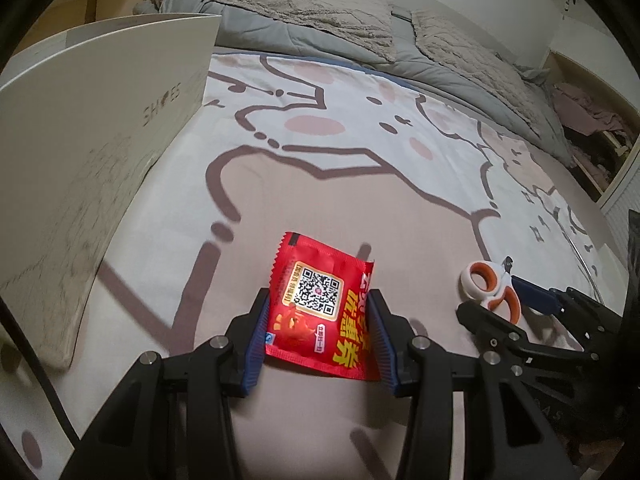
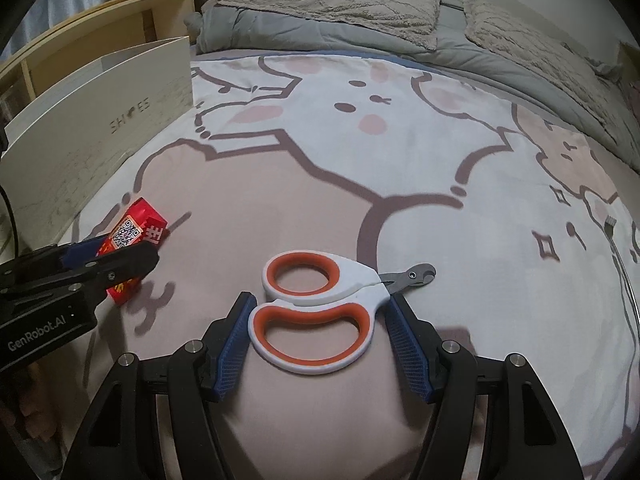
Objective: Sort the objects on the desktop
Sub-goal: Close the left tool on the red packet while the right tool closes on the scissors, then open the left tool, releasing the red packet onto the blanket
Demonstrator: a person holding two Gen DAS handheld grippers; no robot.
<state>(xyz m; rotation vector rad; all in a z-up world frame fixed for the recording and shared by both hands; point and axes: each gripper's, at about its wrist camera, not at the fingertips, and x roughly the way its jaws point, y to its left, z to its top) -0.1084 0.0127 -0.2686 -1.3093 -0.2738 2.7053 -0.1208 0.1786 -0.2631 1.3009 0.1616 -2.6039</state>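
A red snack packet (image 1: 324,308) with a QR code and yellow print is clamped between the blue pads of my left gripper (image 1: 318,312), lifted over the bedspread. White clippers with orange-lined handles (image 2: 316,312) and a short metal tip sit between the pads of my right gripper (image 2: 320,308), which is shut on the handles. In the left wrist view the right gripper (image 1: 516,304) and the clippers (image 1: 492,288) show at right. From the right wrist camera the left gripper (image 2: 116,248) with the packet (image 2: 136,232) appears at left.
A white shoe box (image 1: 80,160) stands at the left on the bed, also the shoe box (image 2: 100,120) in the right wrist view. Grey quilt and beige pillows (image 1: 304,12) lie at the far end. A cartoon-print bedspread (image 2: 360,140) covers the bed. Wooden shelves stand behind the box.
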